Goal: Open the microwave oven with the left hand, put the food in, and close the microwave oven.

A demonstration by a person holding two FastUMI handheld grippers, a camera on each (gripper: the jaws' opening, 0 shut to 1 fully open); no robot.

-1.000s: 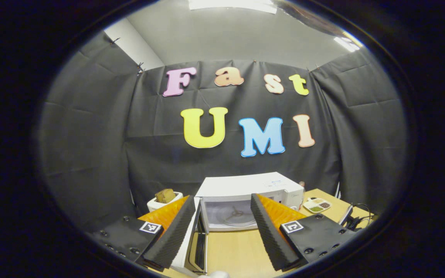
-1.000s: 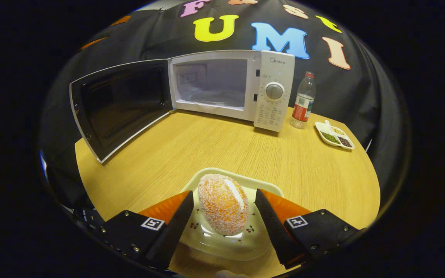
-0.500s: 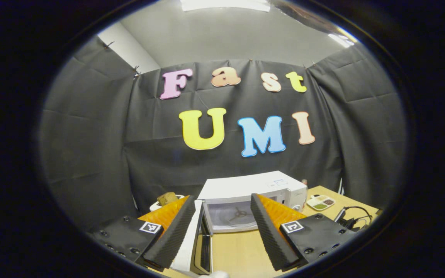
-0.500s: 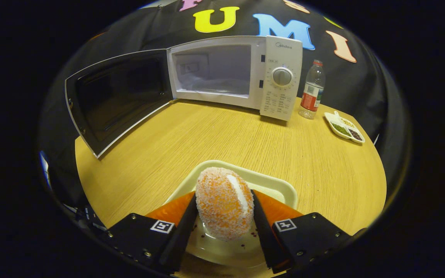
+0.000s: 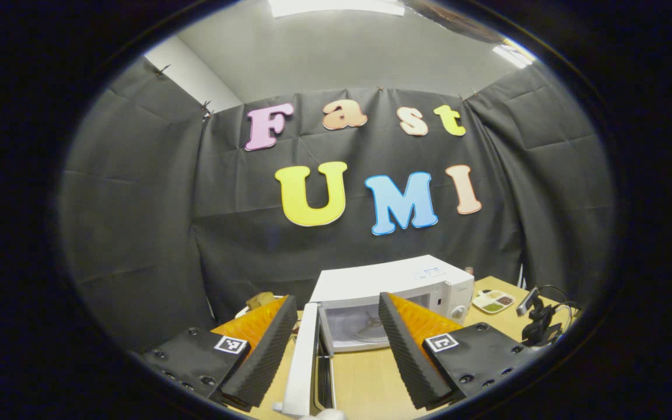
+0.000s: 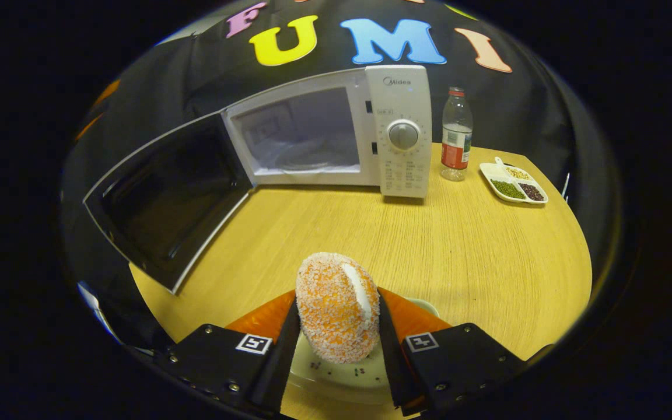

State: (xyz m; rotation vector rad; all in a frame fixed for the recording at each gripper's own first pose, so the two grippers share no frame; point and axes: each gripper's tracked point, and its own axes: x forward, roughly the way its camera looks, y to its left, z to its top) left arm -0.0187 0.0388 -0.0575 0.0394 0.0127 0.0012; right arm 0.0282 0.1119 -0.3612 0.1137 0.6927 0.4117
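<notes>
2 fingers of my right gripper [image 6: 336, 344] press on the food [image 6: 338, 304], 1 against each flank, so that tool is clamped on it. The food is an egg-shaped, crumb-coated orange piece standing on end just above a pale plate [image 6: 336, 382] at the near edge of the wooden table [image 6: 476, 256]; I cannot tell whether its base touches the plate. Its long axis runs close to upright, narrower end up, leaning slightly away from me toward the oven, and a white stripe runs along its upper right side.

The relation that matters: the microwave oven [image 6: 397, 122] lies ahead of the right gripper and a little left, well apart across bare table. Its cavity [image 6: 301, 137] faces me, and the door [image 6: 167, 195] is swung out to the left. I judge the coming move to be a forward carry, angled slightly left, keeping the food upright so it passes under the cavity's top edge. The right gripper does this, as it holds the food.

My left gripper [image 5: 333, 344] is spread wide and holds nothing. In the left gripper view it looks at the oven [image 5: 394, 280] from the door side; the door's edge [image 5: 303, 361] stands between its fingers, touching neither as far as I can tell.

A bottle [image 6: 456, 137] and a divided dish [image 6: 514, 185] stand right of the oven, off the path.
</notes>
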